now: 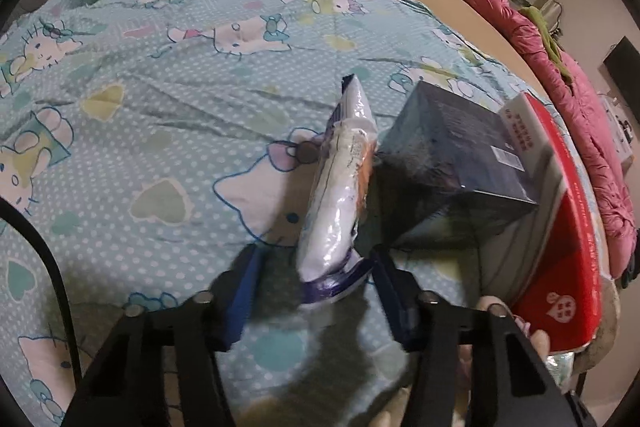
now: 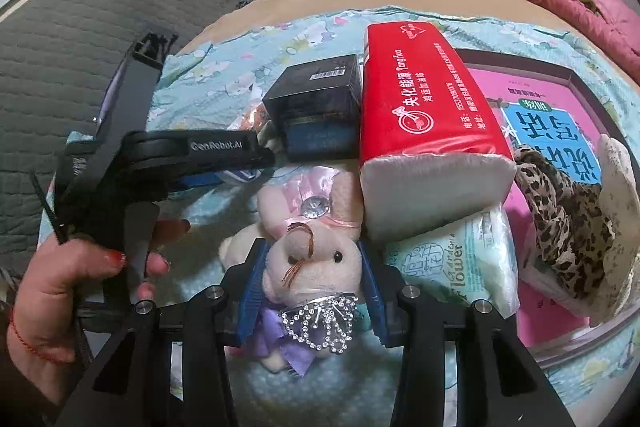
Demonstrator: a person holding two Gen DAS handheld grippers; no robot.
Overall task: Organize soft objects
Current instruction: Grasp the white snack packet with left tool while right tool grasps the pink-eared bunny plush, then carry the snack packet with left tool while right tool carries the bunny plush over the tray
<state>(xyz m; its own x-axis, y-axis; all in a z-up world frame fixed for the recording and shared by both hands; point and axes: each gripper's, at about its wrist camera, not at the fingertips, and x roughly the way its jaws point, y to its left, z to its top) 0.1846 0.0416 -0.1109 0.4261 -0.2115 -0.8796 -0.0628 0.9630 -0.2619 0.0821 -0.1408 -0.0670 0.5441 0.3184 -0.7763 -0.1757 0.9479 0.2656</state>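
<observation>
On the cat-print bedsheet (image 2: pixel 192 83), my right claw (image 2: pixel 314 291) is gripping a plush bunny (image 2: pixel 308 255); at one o'clock a red "YangHuo" tissue pack (image 2: pixel 416 99) is lying; my left claw (image 1: pixel 316 267) is closing around a white packet (image 1: pixel 340 187)

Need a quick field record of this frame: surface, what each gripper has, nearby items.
surface: cartoon-print sheet
left gripper: fingers astride a white snack packet, left finger clearly off it
right gripper: fingers pressed on plush bunny
beside packet: dark box
stack: red tissue pack on green-print tissue pack
far right: leopard-print cloth
</observation>
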